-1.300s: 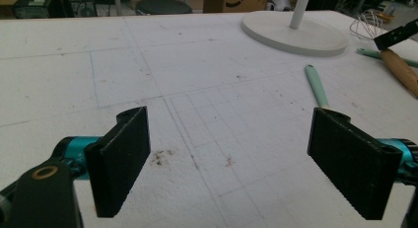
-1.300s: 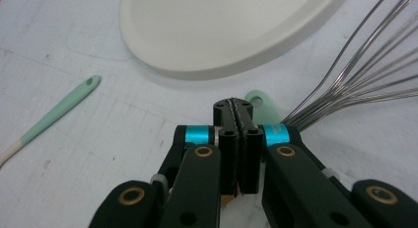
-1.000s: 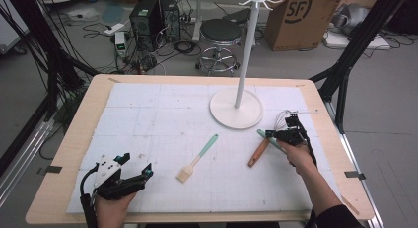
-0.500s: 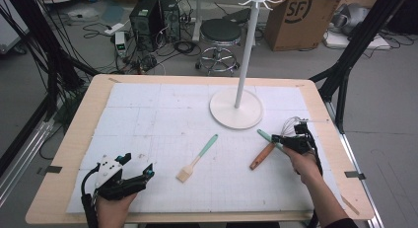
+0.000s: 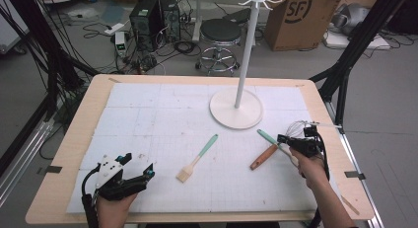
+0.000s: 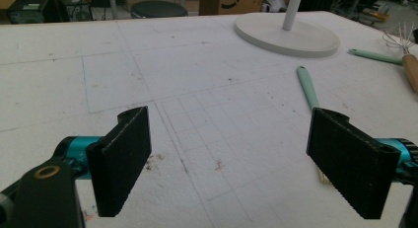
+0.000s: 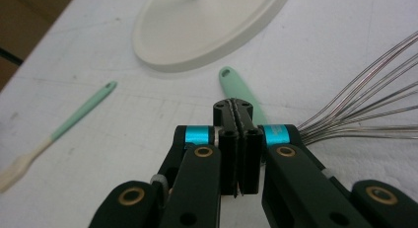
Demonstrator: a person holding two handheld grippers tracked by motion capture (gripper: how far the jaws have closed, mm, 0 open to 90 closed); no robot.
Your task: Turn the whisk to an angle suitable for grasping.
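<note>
My right gripper is shut, its pads flush with nothing visible between them. It hovers at the table's right, over the spot where a mint-green utensil handle crosses a wire whisk with a wooden handle. The green handle runs out from under the jaws toward the stand. A pastry brush with a green handle lies mid-table. My left gripper rests open at the front left, with bare mat between its jaws.
A white hanging stand on a round base rises at the back centre-right. A white gridded mat covers the wooden table. Beyond the far edge are a stool, a cardboard box and cables.
My right hand and its gripper have drifted slightly to the right, jaws staying shut. The left gripper has not moved.
</note>
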